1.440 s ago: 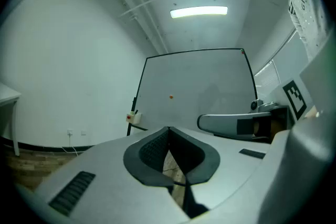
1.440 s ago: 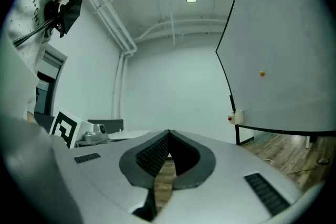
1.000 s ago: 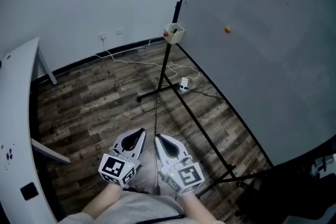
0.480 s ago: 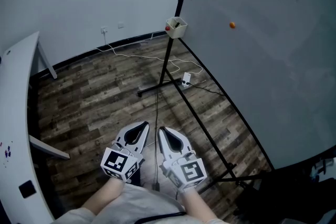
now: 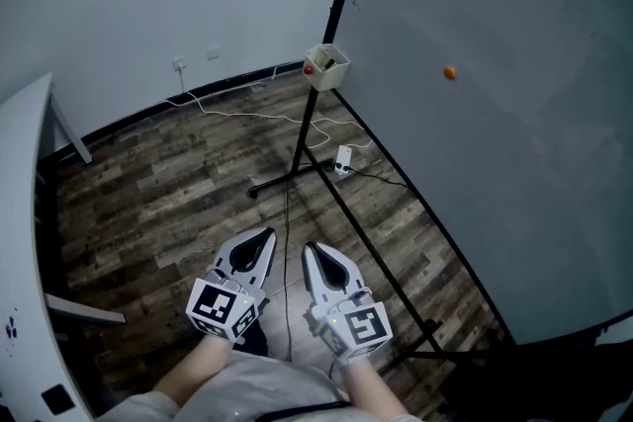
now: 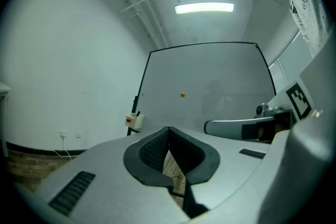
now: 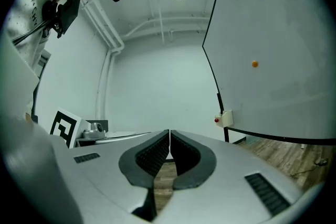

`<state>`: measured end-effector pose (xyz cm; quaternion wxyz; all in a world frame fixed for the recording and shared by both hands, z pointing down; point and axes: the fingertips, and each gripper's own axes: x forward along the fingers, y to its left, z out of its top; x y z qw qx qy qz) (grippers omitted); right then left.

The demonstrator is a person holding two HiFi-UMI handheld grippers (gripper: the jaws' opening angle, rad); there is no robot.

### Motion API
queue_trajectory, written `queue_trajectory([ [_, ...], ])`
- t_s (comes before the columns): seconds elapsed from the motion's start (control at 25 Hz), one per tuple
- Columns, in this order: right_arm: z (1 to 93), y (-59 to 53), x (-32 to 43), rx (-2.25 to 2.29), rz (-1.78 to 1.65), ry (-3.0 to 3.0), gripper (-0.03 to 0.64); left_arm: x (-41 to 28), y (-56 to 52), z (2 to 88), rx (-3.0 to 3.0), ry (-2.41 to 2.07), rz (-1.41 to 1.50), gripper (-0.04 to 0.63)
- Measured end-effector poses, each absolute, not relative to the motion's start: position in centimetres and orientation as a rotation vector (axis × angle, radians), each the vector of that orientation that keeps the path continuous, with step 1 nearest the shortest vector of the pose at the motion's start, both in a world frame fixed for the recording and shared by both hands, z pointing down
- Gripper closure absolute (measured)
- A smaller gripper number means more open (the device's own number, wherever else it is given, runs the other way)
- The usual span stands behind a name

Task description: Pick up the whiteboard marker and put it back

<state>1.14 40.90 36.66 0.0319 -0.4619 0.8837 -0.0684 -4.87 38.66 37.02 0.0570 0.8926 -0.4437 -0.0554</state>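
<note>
A small white holder box (image 5: 327,65) with a red dot hangs at the near corner of the whiteboard (image 5: 495,124); it also shows as the box (image 6: 136,120) and the box (image 7: 226,118). In the left gripper view a dark stick, perhaps the marker (image 6: 137,113), juts out of it. My left gripper (image 5: 261,240) and right gripper (image 5: 311,252) are held side by side low in front of the person, far from the box and pointing level towards it. The left gripper (image 6: 168,129) is shut with nothing in it, and so is the right gripper (image 7: 169,132).
An orange magnet (image 5: 450,72) sticks to the whiteboard. The board's black stand legs (image 5: 297,175) spread over the wooden floor, with a white power strip (image 5: 345,157) and cables beside them. A white table (image 5: 20,212) runs along the left edge.
The person has moved across the room with both grippers: the white table has slid towards the left edge and the stand's foot lies nearer. Both grippers stay side by side and shut.
</note>
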Motion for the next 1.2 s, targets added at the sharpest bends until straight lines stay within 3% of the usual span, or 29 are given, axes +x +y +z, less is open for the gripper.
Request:
queue_trajectory([
  [0.72,38.6,20.8,-3.2,-1.538,-0.262,2.627,0.597,-10.0,18.6,39.0,2.74,-1.232,-0.111,0.58],
  [1.2,38.7,15.7,-5.8,-1.49,-0.227,2.663,0.597,-11.3,13.5,41.0,2.678,-1.214,-0.13,0.581],
])
